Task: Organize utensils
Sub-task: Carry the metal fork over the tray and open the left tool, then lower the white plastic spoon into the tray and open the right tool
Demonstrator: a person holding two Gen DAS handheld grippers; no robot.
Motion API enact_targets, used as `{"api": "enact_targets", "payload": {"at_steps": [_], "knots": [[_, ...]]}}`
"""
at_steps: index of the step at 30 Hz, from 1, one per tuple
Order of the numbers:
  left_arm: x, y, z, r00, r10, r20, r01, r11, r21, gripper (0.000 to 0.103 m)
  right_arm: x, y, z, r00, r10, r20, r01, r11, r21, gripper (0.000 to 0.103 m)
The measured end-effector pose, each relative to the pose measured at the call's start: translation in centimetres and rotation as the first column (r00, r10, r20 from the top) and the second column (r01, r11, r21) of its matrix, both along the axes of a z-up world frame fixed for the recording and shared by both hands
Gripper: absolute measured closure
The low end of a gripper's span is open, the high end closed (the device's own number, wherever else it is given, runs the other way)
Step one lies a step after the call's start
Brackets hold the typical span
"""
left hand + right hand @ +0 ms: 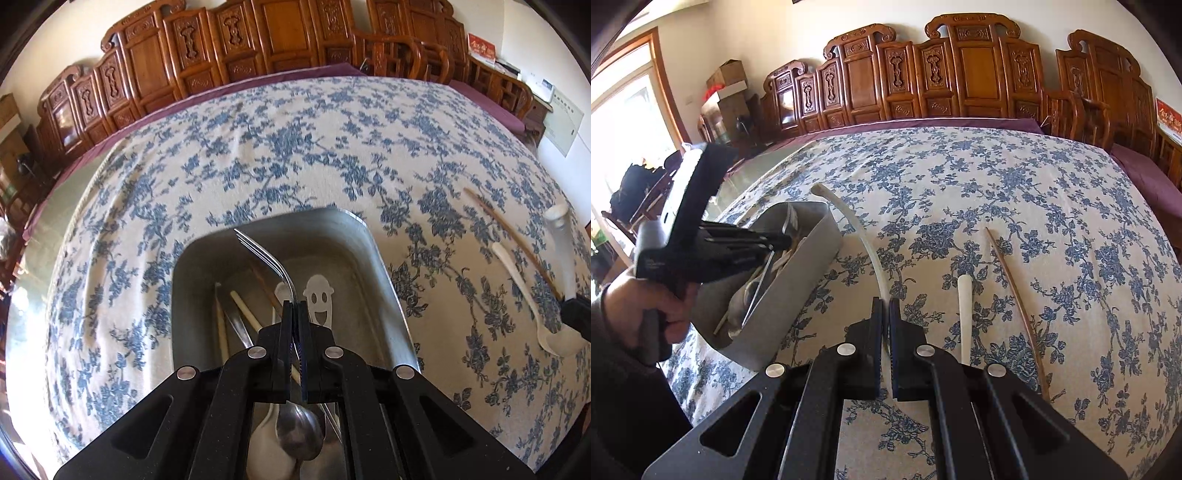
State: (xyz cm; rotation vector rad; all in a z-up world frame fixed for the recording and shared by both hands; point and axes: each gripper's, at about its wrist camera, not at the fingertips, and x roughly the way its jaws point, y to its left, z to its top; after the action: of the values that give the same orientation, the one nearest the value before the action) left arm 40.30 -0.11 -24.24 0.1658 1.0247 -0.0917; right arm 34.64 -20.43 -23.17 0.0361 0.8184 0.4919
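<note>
Left gripper (294, 308) clamped on steel fork (271, 260), tines pointing far, directly above rectangular metal tray (384, 280). Right gripper (885, 306) clamped on white plastic spoon handle (857, 225).

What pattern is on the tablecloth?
Blue flowers on cream, on the tablecloth; clearest in the right wrist view.

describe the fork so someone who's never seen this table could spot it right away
Find the grey metal tray on the blue-flowered tablecloth. Over it, the left claw is shut on a silver fork, tines pointing up and away. Unlike the spoons and chopsticks lying in the tray, it is the only pronged utensil.
</note>
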Motion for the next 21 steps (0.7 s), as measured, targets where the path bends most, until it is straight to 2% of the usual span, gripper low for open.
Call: {"api": "enact_targets", "payload": {"at_steps": [4, 9, 15, 21], "knots": [[0.1, 0.2, -0.6, 1.000, 0.009, -0.024, -0.009, 1.000, -0.012, 0.101, 0.1, 0.4, -0.1, 1.000, -0.001, -0.007, 0.001, 1.000, -0.001, 0.098], [-1.0, 0.8, 0.3, 1.000, 0.013, 0.001, -0.013, 0.999, -0.053, 0.101, -0.2, 1.0, 0.0, 1.000, -0.001, -0.007, 0.001, 1.000, -0.001, 0.098], [-4.0, 1.8, 3.3, 0.998, 0.021, 0.054, -0.015, 0.994, -0.109, 0.101, -0.6, 2.1, 0.5, 1.000, -0.016, -0.013, 0.016, 1.000, -0.007, 0.098], [-7.2, 3.0, 6.4, 0.995, 0.024, 0.093, -0.012, 0.992, -0.129, 0.101, -1.9, 3.9, 2.4, 1.000, -0.013, 0.017, 0.014, 1.000, -0.015, 0.099]]}}
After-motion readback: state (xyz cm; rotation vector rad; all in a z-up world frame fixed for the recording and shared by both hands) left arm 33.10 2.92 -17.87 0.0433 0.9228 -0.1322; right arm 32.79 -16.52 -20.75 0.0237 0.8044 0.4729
